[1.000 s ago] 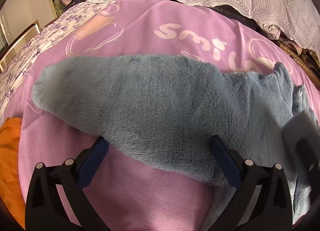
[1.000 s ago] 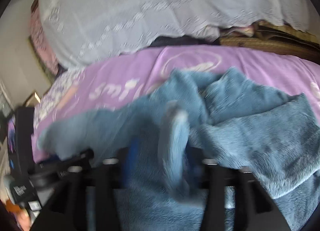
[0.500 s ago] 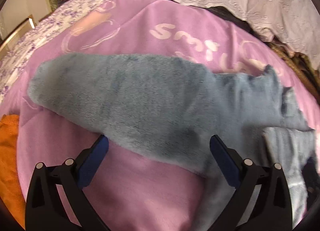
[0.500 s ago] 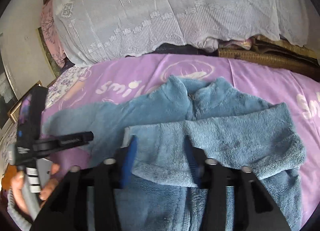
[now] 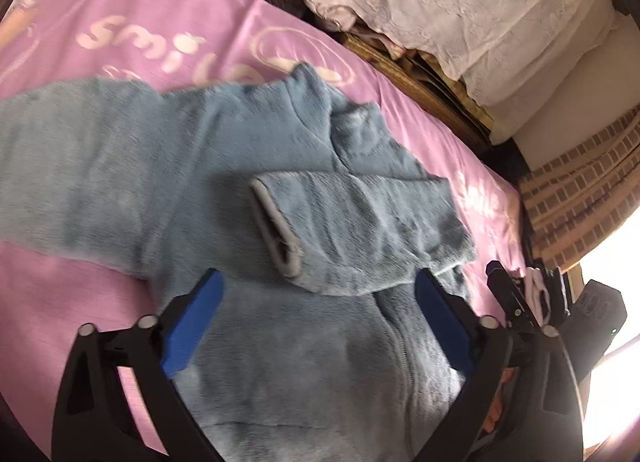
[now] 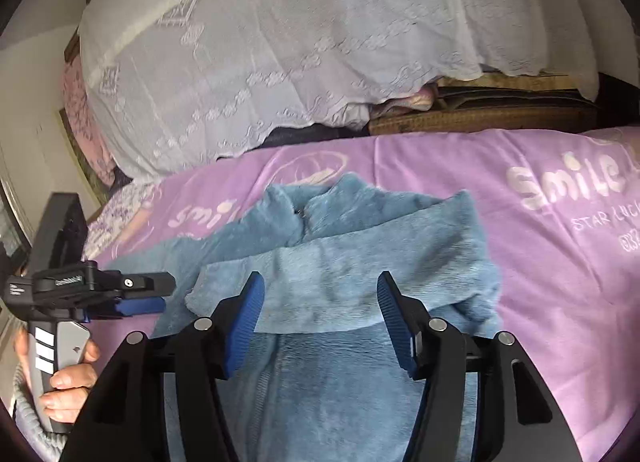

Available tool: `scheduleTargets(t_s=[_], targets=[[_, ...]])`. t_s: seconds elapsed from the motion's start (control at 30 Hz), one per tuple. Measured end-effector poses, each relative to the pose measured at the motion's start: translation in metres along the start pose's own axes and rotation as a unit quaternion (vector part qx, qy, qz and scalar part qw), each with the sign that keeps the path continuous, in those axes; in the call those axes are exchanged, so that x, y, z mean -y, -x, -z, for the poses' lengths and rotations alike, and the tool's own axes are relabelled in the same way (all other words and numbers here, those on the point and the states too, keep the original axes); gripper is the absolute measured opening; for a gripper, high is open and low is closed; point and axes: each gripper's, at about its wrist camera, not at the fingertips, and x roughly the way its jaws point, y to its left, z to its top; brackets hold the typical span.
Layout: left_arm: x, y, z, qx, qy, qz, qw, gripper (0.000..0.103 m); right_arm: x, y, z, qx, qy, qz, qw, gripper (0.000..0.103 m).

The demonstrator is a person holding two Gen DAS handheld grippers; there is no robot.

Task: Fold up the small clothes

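Observation:
A small blue fleece jacket [image 5: 280, 362] lies front up on the purple bedspread [image 5: 160, 14], zipper toward me. Its right sleeve [image 5: 360, 214] is folded across the chest, grey cuff [image 5: 276, 230] near the middle. The left sleeve [image 5: 60, 142] stretches out flat to the left. My left gripper [image 5: 316, 306] is open and empty above the jacket's chest. In the right wrist view the jacket [image 6: 320, 382] and folded sleeve [image 6: 340, 270] lie below my right gripper [image 6: 320, 306], which is open and empty. The left gripper [image 6: 136, 302] shows there at the left, hand-held.
A white lace cover [image 6: 280, 42] drapes a pile at the far side of the bed. A woven mat edge [image 6: 480, 118] lies behind the bedspread [image 6: 560, 282]. A brick-pattern surface [image 5: 580, 190] and bright window light are at the right. The right gripper's body [image 5: 520, 302] shows at the right.
The right gripper laid the right sleeve across the chest, opened and drew back. The left wrist view swung right, from the left sleeve to the jacket's chest.

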Motion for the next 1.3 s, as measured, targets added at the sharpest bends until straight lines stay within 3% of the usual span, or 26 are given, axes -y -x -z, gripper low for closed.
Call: scheduleTargets(t_s=[0.13, 0.2, 0.37, 0.4, 0.43, 0.5, 0.6, 0.63, 0.73, 0.87, 0.97, 1.0, 1.03, 1.13, 1.2, 1.23, 1.3], targets=[[0.001, -0.021, 0.002, -0.044, 0.029, -0.001, 0.9986, 0.053, 0.031, -0.002, 0.009, 0.005, -0.062, -0.017, 0.998, 0.06], [0.006, -0.024, 0.004, -0.054, 0.031, 0.0, 0.9981, 0.05, 0.044, -0.01, 0.016, 0.0, -0.095, -0.032, 0.995, 0.06], [0.017, -0.033, -0.006, -0.053, 0.039, -0.041, 0.997, 0.049, 0.062, -0.028, 0.026, -0.026, -0.138, -0.056, 0.989, 0.06], [0.017, -0.035, -0.008, -0.052, 0.044, -0.057, 0.996, 0.038, 0.063, -0.026, 0.028, -0.023, -0.145, -0.057, 0.988, 0.06], [0.015, -0.036, -0.01, -0.052, 0.045, -0.069, 0.9953, 0.02, 0.067, -0.024, 0.027, -0.017, -0.153, -0.058, 0.986, 0.06], [0.012, -0.031, -0.01, -0.045, 0.051, -0.082, 0.9943, 0.009, 0.072, -0.019, 0.026, -0.008, -0.165, -0.059, 0.984, 0.06], [0.01, -0.015, -0.01, -0.01, 0.047, -0.107, 0.9931, 0.007, 0.076, -0.013, 0.025, 0.003, -0.174, -0.058, 0.983, 0.06], [0.011, -0.005, -0.008, 0.02, 0.035, -0.144, 0.9887, 0.007, 0.076, -0.012, 0.025, 0.005, -0.175, -0.058, 0.983, 0.06], [0.009, 0.006, -0.005, 0.063, 0.01, -0.198, 0.9782, 0.007, 0.074, -0.009, 0.023, 0.009, -0.169, -0.05, 0.984, 0.06], [-0.004, -0.019, -0.001, 0.036, -0.01, -0.214, 0.9761, 0.009, 0.07, -0.008, 0.016, 0.003, -0.151, -0.032, 0.988, 0.06], [-0.015, -0.021, -0.001, 0.044, -0.003, -0.196, 0.9797, 0.014, 0.07, -0.009, -0.005, -0.002, -0.132, -0.021, 0.991, 0.06], [-0.016, -0.02, -0.001, 0.046, -0.002, -0.192, 0.9803, 0.02, 0.069, -0.013, -0.014, -0.011, -0.12, -0.013, 0.993, 0.058], [-0.019, -0.018, -0.002, 0.051, 0.002, -0.188, 0.9809, 0.028, 0.067, -0.02, -0.023, -0.023, -0.108, -0.01, 0.994, 0.05], [-0.031, -0.014, 0.001, 0.058, 0.013, -0.176, 0.9825, 0.034, 0.066, -0.055, -0.05, -0.056, -0.098, -0.032, 0.993, 0.033], [-0.031, -0.018, 0.001, 0.059, 0.011, -0.174, 0.9829, 0.036, 0.072, -0.082, -0.059, -0.073, -0.105, -0.023, 0.991, 0.031], [-0.03, -0.018, 0.002, 0.06, 0.008, -0.174, 0.9829, 0.038, 0.078, -0.099, -0.06, -0.09, -0.112, -0.016, 0.99, 0.031], [-0.027, -0.018, 0.004, 0.06, -0.002, -0.174, 0.9829, 0.043, 0.104, -0.138, -0.053, -0.131, -0.125, 0.045, 0.982, 0.013]])
